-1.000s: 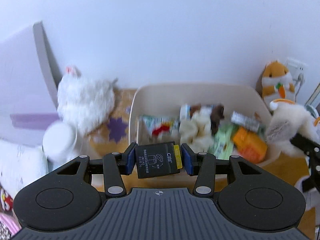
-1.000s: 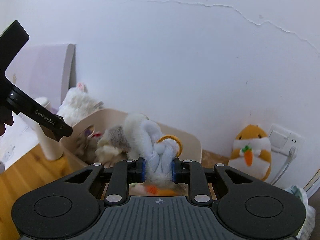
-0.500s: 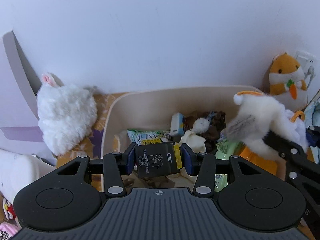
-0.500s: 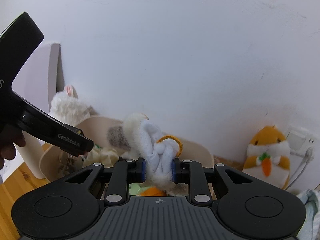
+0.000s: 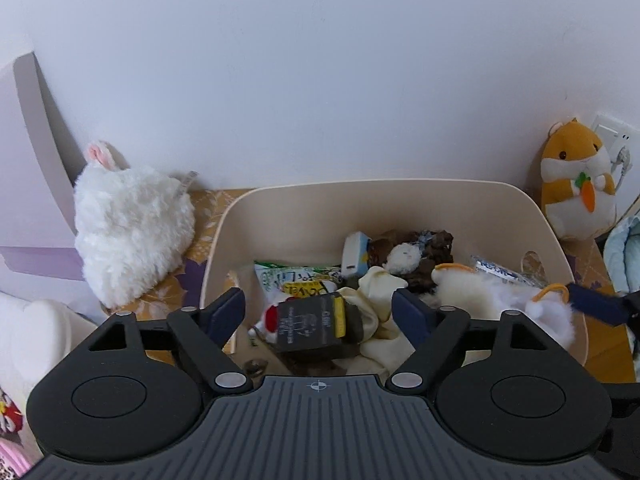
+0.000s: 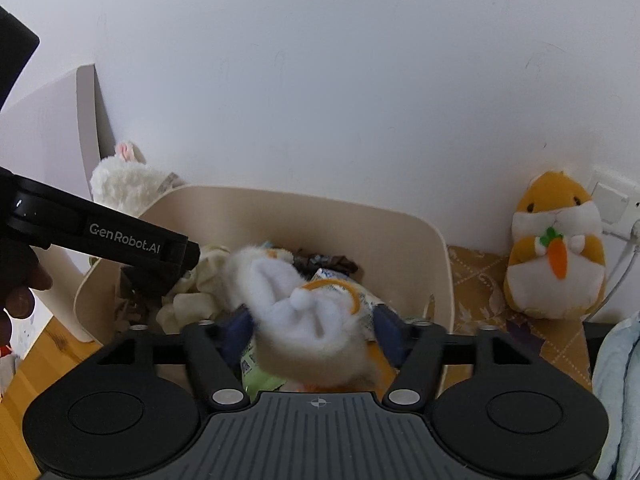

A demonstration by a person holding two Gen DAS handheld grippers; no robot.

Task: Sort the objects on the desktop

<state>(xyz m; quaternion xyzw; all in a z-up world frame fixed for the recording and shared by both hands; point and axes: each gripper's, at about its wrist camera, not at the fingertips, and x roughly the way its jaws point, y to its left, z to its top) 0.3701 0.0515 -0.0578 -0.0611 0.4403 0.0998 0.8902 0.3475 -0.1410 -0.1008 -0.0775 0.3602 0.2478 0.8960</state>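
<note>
A cream bin holds snack packets, a brown toy and cream cloth. My left gripper hangs over it with its jaws opening wide. A black box with a yellow stripe lies loose on the pile between them, clear of both pads. My right gripper is over the bin's right side, its jaws also opening. A white fluffy plush with an orange loop sits blurred between the blue pads, which stand apart from it. In the left wrist view the plush rests on the pile.
A white rabbit plush leans on the wall left of the bin. An orange hamster plush stands to its right by a wall socket. A white panel rises at the left, and light blue cloth lies at the right.
Both grippers opened. The black box left the left jaws and dropped onto the pile. The plush came free of the right pads as that gripper sank towards the bin.
</note>
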